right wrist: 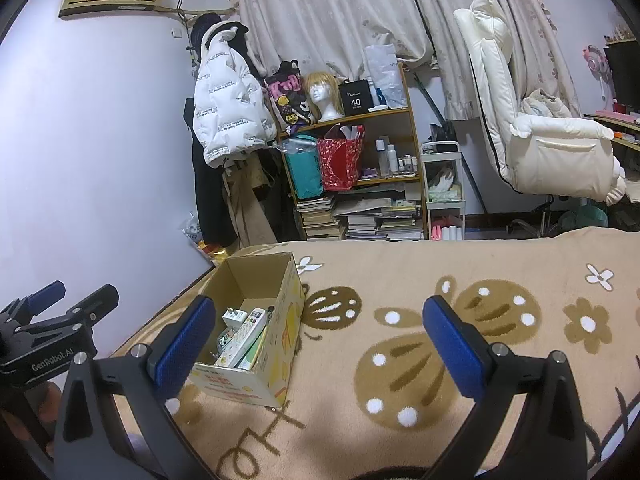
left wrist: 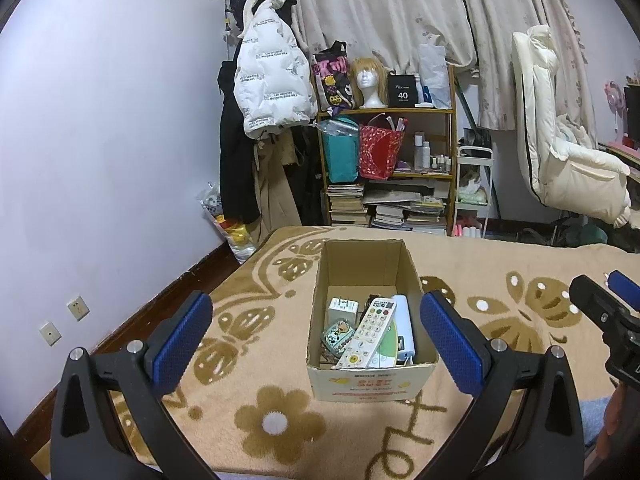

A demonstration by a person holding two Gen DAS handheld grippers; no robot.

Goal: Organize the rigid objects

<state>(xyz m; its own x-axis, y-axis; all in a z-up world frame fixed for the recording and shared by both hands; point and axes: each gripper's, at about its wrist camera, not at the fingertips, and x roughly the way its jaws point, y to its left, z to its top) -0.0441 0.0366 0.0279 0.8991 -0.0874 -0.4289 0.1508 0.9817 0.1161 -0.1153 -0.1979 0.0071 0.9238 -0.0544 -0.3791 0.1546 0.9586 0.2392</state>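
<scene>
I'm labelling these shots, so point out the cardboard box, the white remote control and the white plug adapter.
cardboard box [left wrist: 370,384], left wrist view, printed front wall
white remote control [left wrist: 370,330], left wrist view, button face
white plug adapter [left wrist: 339,309], left wrist view, top face

A bed covered by a tan blanket with brown butterfly and flower patterns carries the things. One open cardboard box stands directly on it, toward the bed's 9 o'clock edge in the right wrist view.
</scene>
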